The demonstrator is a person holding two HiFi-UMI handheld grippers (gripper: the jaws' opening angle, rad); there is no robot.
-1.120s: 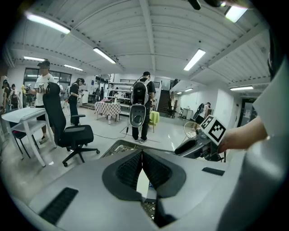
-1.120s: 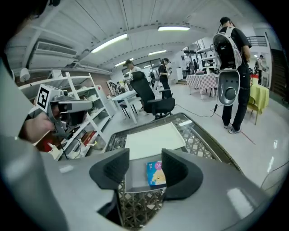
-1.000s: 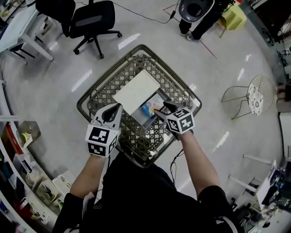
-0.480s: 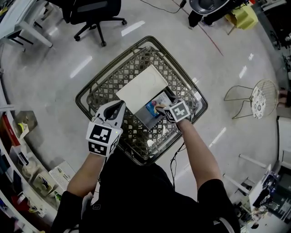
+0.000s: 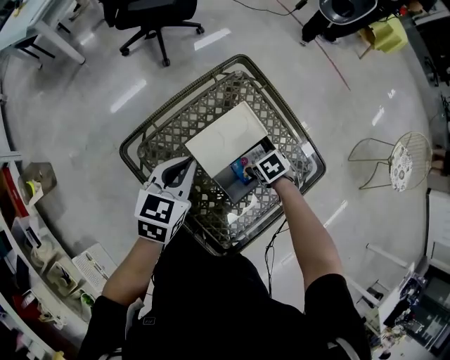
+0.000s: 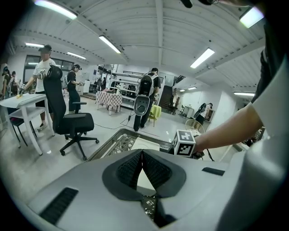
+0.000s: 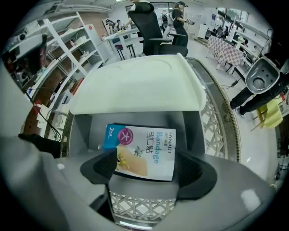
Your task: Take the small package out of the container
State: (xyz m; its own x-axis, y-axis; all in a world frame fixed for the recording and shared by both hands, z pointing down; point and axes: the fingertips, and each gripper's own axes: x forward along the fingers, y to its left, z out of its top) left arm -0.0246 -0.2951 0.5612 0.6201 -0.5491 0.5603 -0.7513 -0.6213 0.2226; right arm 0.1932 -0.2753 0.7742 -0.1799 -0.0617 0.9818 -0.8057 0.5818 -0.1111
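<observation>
The small package (image 7: 142, 151), a blue and white bandage pack, lies flat in the grey container (image 7: 81, 131) under a white lid (image 7: 135, 83) that covers the far part. My right gripper (image 7: 149, 168) hangs right over it, jaws opening, with the pack between the pads and neither pad pressing on it. In the head view the right gripper (image 5: 247, 166) reaches into the container (image 5: 225, 184) over the package (image 5: 242, 173). My left gripper (image 5: 184, 166) stays at the lid's (image 5: 225, 137) near left edge; in the left gripper view (image 6: 142, 153) its jaws meet, with nothing between them.
The container sits in a woven basket (image 5: 162, 140) on the floor. An office chair (image 5: 151, 10) stands behind it, a wire stool (image 5: 394, 158) to the right, shelves (image 5: 28, 239) at the left. Several people (image 6: 43, 67) stand by tables in the background.
My right gripper has gone forward and down into the container over the package, and its jaws have spread. The left gripper has held its place.
</observation>
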